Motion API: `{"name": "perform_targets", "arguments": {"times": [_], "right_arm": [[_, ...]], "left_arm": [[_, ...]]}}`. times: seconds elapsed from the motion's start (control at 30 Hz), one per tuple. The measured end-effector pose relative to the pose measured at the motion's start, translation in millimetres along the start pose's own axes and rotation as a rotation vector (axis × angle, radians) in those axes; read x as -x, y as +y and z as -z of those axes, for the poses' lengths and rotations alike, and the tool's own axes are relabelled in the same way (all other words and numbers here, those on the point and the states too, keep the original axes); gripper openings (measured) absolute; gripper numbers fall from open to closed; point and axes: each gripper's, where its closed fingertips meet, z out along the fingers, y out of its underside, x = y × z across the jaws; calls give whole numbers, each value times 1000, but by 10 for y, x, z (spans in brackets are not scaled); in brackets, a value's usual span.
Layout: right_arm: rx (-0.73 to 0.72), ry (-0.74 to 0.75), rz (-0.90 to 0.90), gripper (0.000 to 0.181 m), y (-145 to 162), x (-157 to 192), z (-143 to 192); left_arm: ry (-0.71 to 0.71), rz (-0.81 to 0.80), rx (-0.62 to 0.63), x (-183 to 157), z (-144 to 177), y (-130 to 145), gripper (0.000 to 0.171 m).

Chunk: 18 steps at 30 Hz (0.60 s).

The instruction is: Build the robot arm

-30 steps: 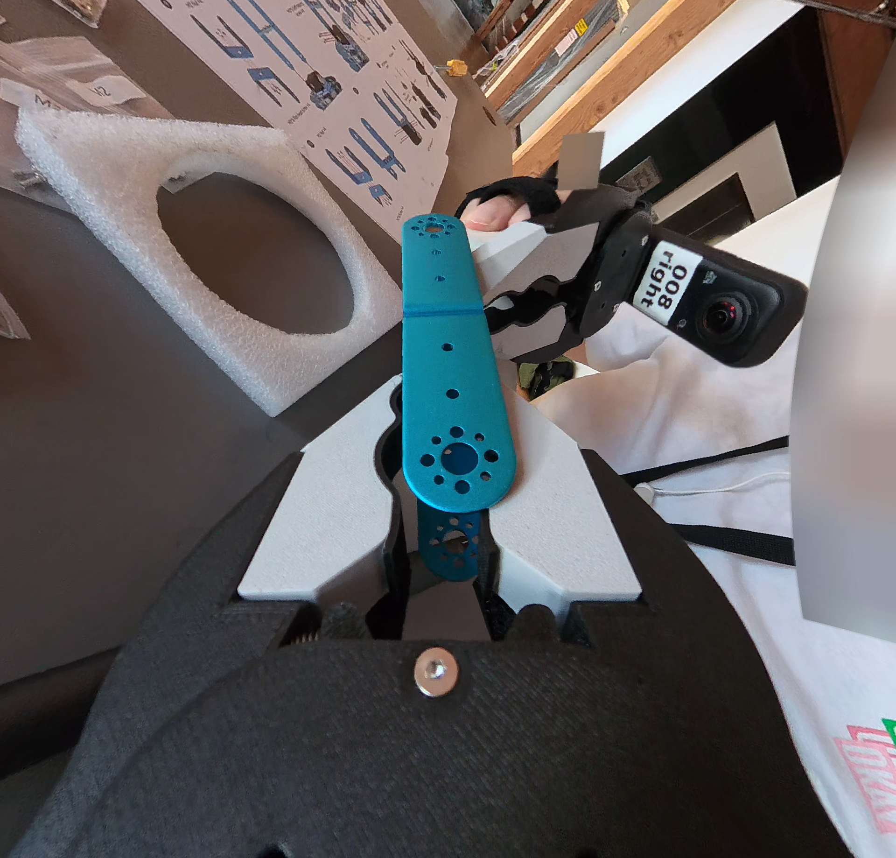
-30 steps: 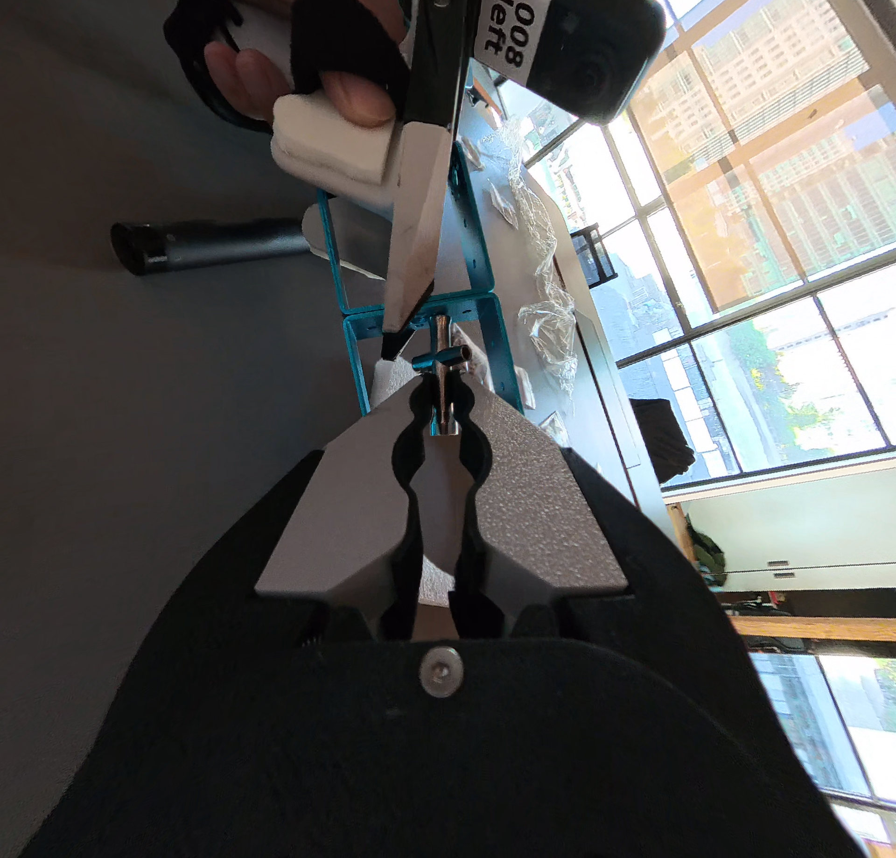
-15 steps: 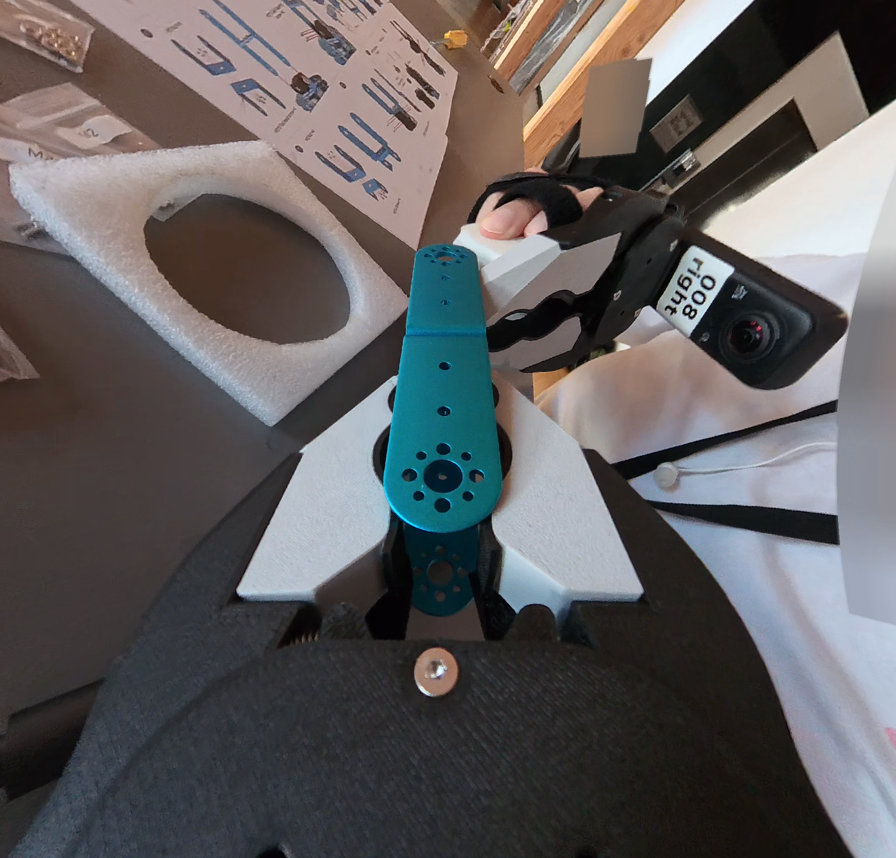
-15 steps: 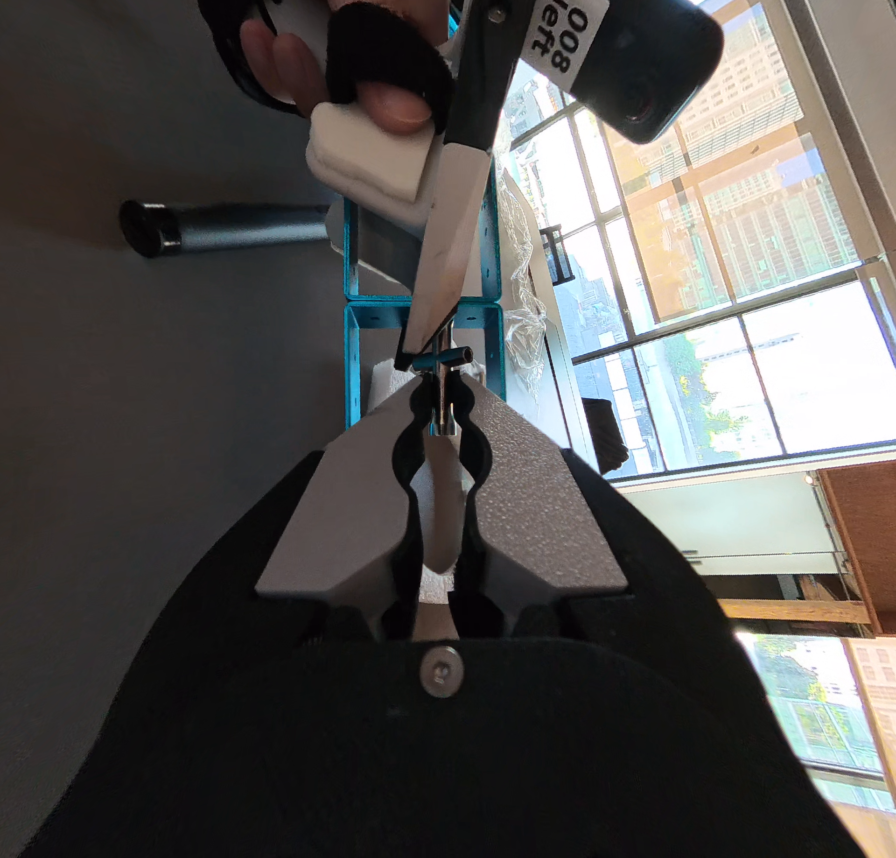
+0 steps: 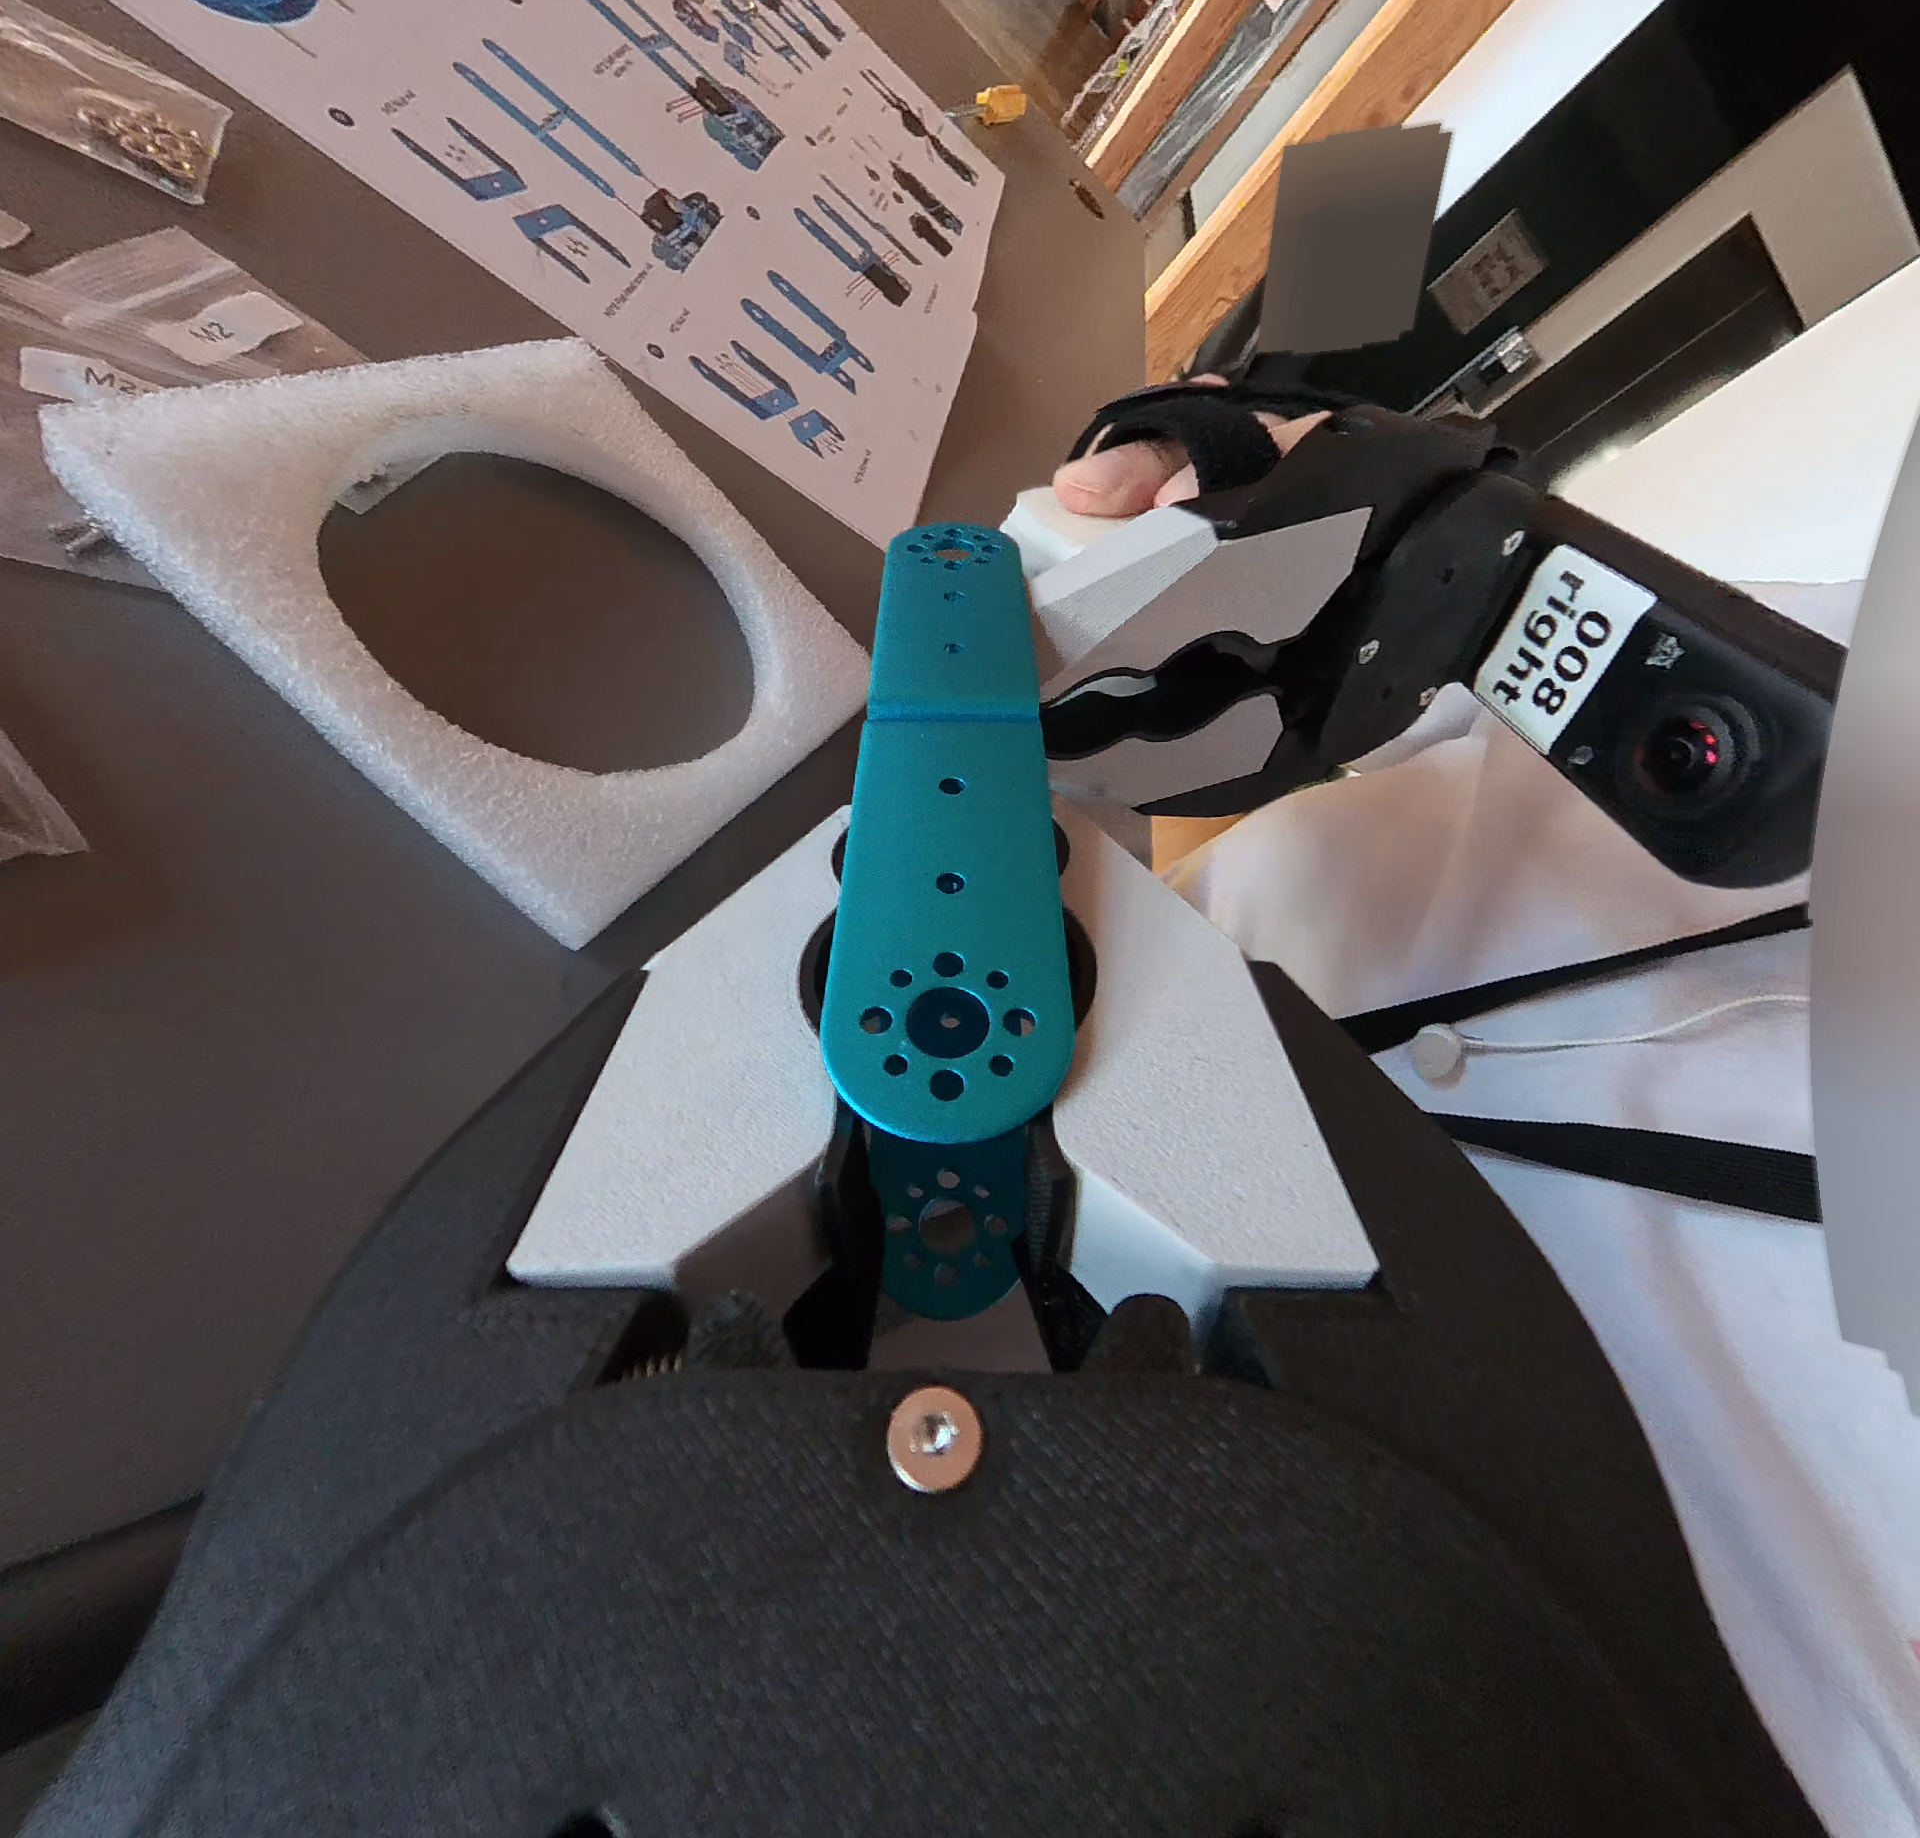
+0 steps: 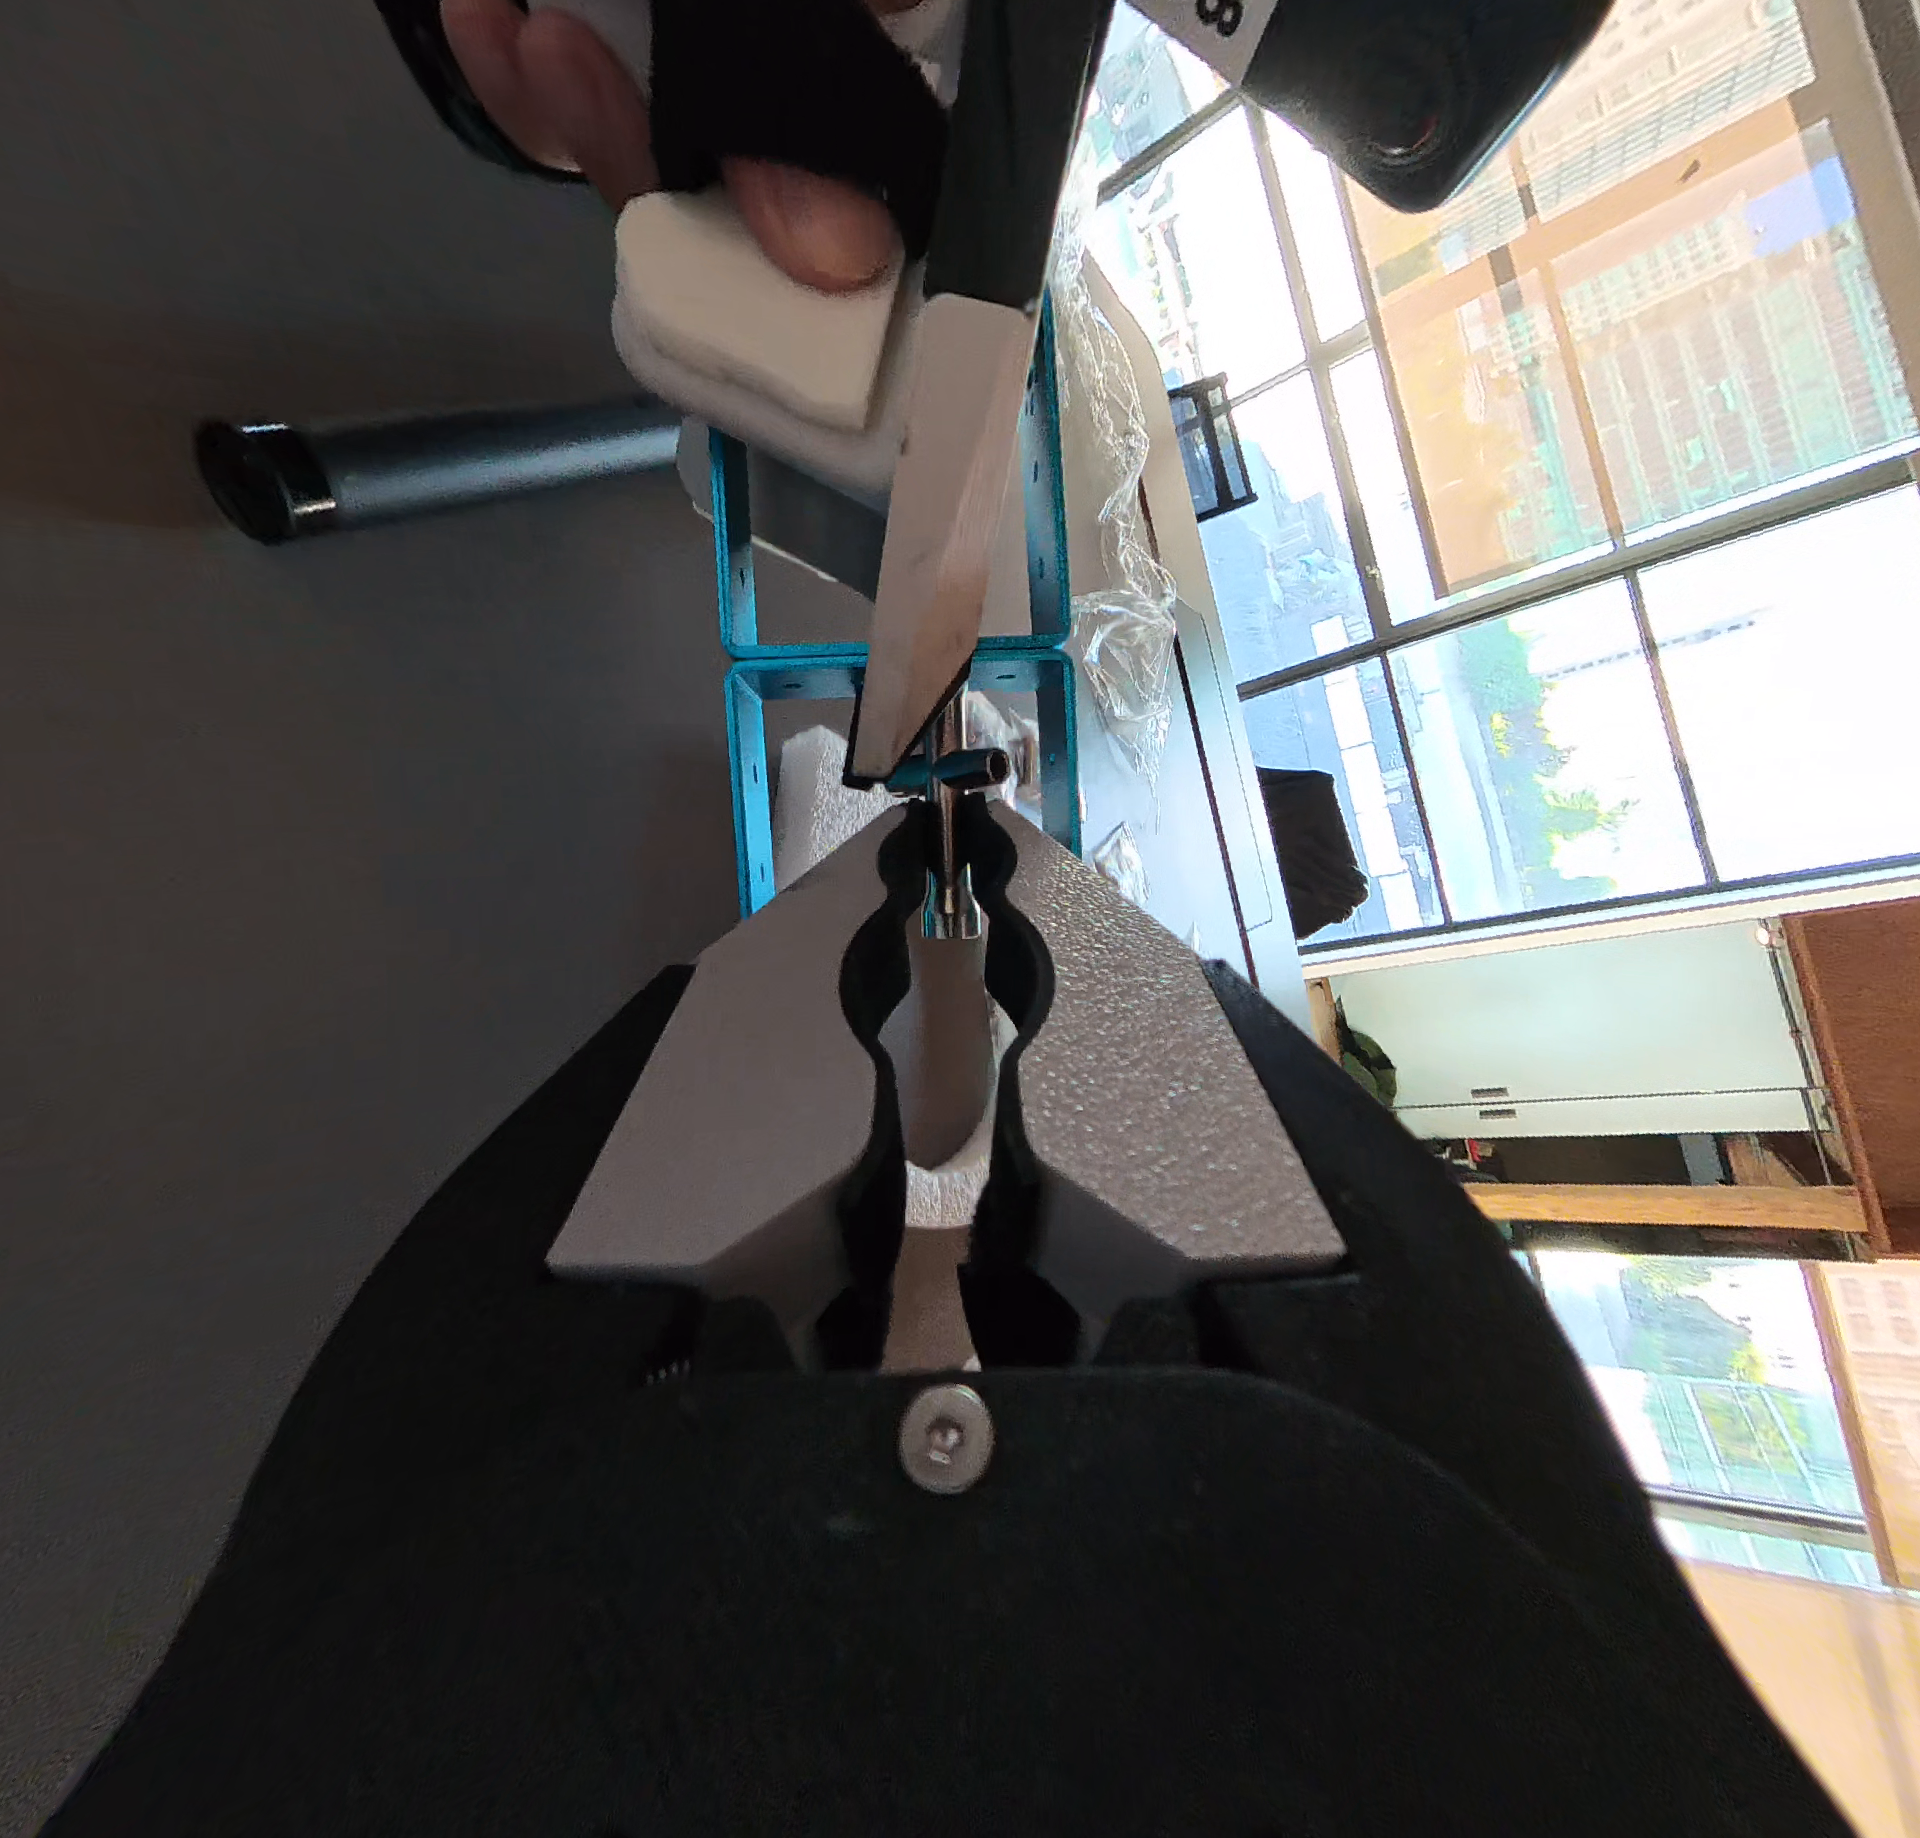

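The left gripper, jaws closed on a teal perforated metal U-bracket, holds it off the brown bench, while the right gripper, at 2 o'clock, has its jaws nearly closed, pinching a small chrome cross-shaped wrench aimed at the bracket's cross-piece.

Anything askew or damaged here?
Nothing stands out. The left tongs are shut on the teal bracket assembly, which runs straight along them; the right tongs grip a small metal cross wrench squarely. No damage or spills visible.
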Motion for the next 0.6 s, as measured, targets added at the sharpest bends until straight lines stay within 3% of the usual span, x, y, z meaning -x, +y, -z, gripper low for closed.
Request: {"name": "perform_targets", "arguments": {"times": [0.13,0.37,0.6], "right_arm": [[48,-17,-9,6,31,1,-29],[28,-125,-211,6,1,44,-40],[24,-34,-159,7,3,0,-35]], "left_arm": [[-39,-22,-16,36,-11,-11,27],[-60,-43,-29,39,20,-6,27],[-52,10,-42,23,15,-24,27]]}}
